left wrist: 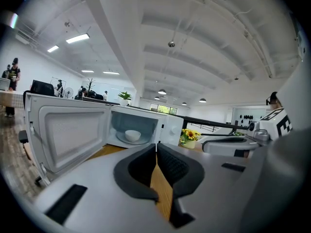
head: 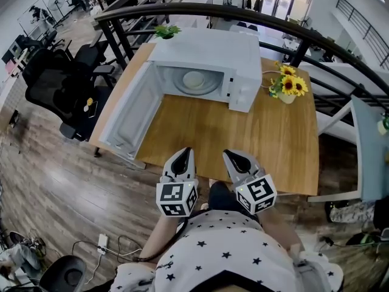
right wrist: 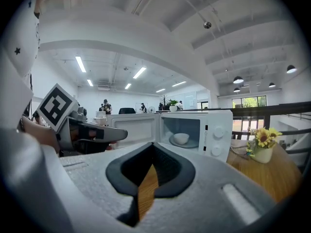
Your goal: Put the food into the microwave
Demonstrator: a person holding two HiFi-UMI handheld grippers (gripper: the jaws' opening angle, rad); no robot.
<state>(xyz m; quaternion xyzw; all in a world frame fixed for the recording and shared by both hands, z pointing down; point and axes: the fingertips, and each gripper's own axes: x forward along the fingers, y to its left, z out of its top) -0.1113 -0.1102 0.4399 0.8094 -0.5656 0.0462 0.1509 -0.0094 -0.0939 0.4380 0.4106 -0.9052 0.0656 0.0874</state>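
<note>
A white microwave (head: 213,56) stands at the far side of the wooden table (head: 255,145) with its door (head: 127,117) swung wide open to the left. Inside, a white bowl (head: 194,79) sits on the turntable; it also shows as the bowl (left wrist: 132,135) and the bowl (right wrist: 181,138). My left gripper (head: 185,152) and right gripper (head: 228,154) hang side by side over the table's near edge, well short of the microwave. Both are shut, tips touching, with nothing between the jaws.
A small pot of sunflowers (head: 287,87) stands right of the microwave, and a green plant (head: 165,31) behind it. A dark railing (head: 243,14) curves behind the table. Black office chairs (head: 55,84) sit on the floor at left. A white chair (head: 364,151) is at right.
</note>
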